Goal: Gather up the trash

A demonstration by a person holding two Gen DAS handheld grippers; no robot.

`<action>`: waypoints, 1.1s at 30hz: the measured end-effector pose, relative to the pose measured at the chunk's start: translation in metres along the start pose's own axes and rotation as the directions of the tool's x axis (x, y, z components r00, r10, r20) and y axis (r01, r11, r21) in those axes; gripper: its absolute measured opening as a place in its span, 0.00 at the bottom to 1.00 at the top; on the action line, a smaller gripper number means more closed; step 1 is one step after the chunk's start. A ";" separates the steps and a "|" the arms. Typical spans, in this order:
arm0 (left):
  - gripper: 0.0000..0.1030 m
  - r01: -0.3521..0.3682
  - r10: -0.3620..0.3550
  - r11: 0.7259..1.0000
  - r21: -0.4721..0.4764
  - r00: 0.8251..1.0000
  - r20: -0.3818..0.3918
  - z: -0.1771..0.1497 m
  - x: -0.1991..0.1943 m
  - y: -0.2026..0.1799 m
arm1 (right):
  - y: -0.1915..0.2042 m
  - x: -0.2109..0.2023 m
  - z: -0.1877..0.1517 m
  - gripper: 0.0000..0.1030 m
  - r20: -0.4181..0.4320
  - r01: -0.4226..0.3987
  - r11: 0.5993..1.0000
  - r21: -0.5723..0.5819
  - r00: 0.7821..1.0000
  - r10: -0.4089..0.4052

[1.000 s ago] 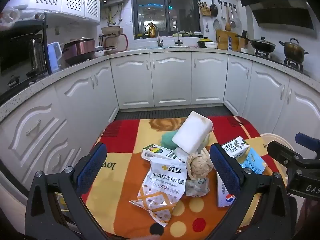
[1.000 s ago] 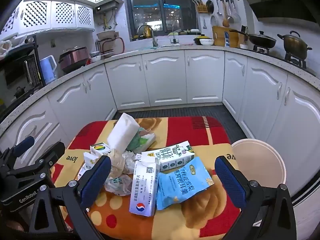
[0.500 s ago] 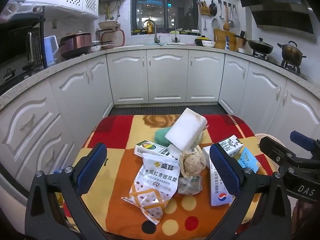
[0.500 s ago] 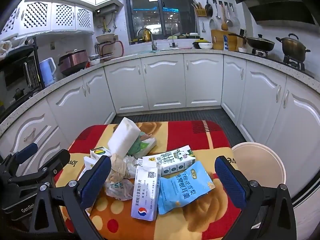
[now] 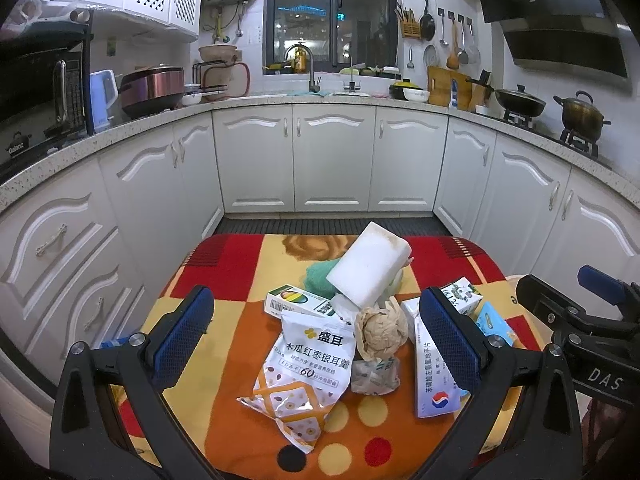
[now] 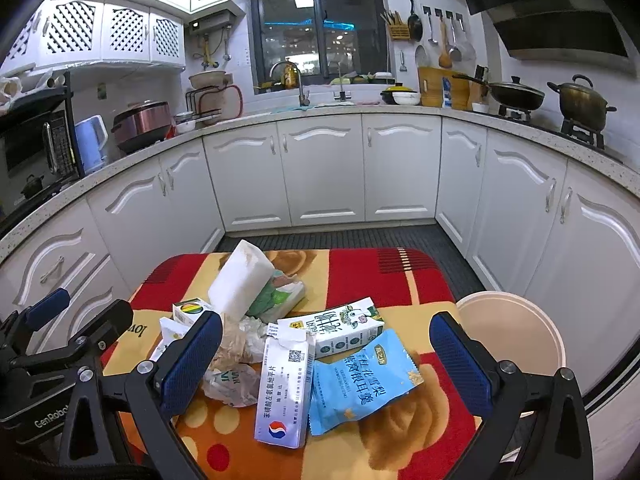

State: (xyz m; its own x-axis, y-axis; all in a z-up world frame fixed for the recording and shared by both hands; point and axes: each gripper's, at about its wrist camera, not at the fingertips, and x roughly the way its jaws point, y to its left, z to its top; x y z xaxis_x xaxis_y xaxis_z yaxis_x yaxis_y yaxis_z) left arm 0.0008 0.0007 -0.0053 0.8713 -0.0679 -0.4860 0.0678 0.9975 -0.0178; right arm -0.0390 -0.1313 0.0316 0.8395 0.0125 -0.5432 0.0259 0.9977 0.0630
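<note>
Trash lies in a heap on a colourful cloth-covered table point(image 5: 224, 280). It holds a white snack pouch point(image 5: 308, 364), a crumpled paper ball point(image 5: 380, 330), a white foam block point(image 5: 370, 266), a small striped box point(image 5: 298, 302), a tall white carton point(image 6: 286, 388), a milk carton point(image 6: 332, 326) and a blue packet point(image 6: 360, 380). My left gripper point(image 5: 320, 344) is open above the pouch and paper ball. My right gripper point(image 6: 326, 364) is open above the tall carton and blue packet. Both are empty.
A beige round bin point(image 6: 512, 332) stands on the floor right of the table. White kitchen cabinets point(image 5: 332, 160) curve around behind, with a dark floor mat point(image 6: 340, 236) beyond the table. The right gripper's body point(image 5: 580, 336) shows at the left view's right edge.
Both grippers have drawn slightly closer to the trash heap and the views have shifted a little. Both stay open. No item on the table has moved.
</note>
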 end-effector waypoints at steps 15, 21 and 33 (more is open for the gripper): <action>0.99 -0.012 0.012 1.000 -0.001 1.000 0.005 0.001 -0.001 0.002 | -0.001 0.005 -0.002 1.00 -0.007 0.014 1.000 -0.007 1.000 -0.014; 0.99 -0.016 0.016 1.000 -0.002 1.000 0.005 0.000 -0.001 0.003 | -0.002 0.005 -0.001 1.00 -0.011 0.016 1.000 -0.006 1.000 -0.016; 0.99 -0.030 0.030 1.000 -0.001 1.000 0.005 -0.003 0.002 0.004 | -0.003 0.005 -0.003 1.00 -0.013 0.016 1.000 -0.007 1.000 -0.016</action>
State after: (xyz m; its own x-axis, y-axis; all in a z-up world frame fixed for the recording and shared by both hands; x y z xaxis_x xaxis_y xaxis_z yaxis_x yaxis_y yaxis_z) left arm 0.0015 0.0050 -0.0089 0.8753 -0.0376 -0.4821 0.0409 0.9992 -0.0038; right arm -0.0362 -0.1336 0.0262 0.8317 -0.0028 -0.5552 0.0358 0.9982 0.0486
